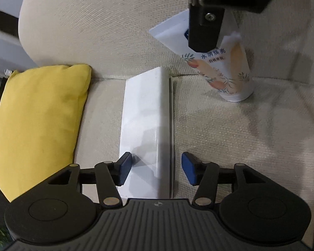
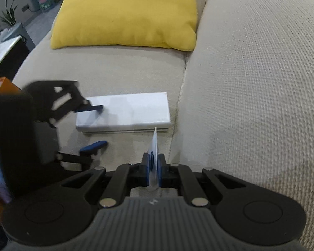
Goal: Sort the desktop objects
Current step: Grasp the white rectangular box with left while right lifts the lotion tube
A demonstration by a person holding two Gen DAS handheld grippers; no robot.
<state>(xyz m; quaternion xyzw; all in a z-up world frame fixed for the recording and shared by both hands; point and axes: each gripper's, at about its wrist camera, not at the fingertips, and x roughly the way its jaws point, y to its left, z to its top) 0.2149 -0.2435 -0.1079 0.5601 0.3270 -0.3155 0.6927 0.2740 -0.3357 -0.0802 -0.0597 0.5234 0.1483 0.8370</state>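
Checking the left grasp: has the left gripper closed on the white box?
No: the left gripper is open, its pads clear of the white box.

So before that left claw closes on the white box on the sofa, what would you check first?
1. Left gripper open: ok, jaws spread.
2. White box between its pads: ok in the left wrist view, which shows one blue pad over the lid, the other past the box edge.
3. Pads touching the box: cannot tell.
4. Right gripper keeps its load: ok, shut on the flat end of the tube.
5. Tube clear of the box: ok, it hangs apart near the sofa backrest.
6. Yellow cushion out of the way: ok, off to one side.
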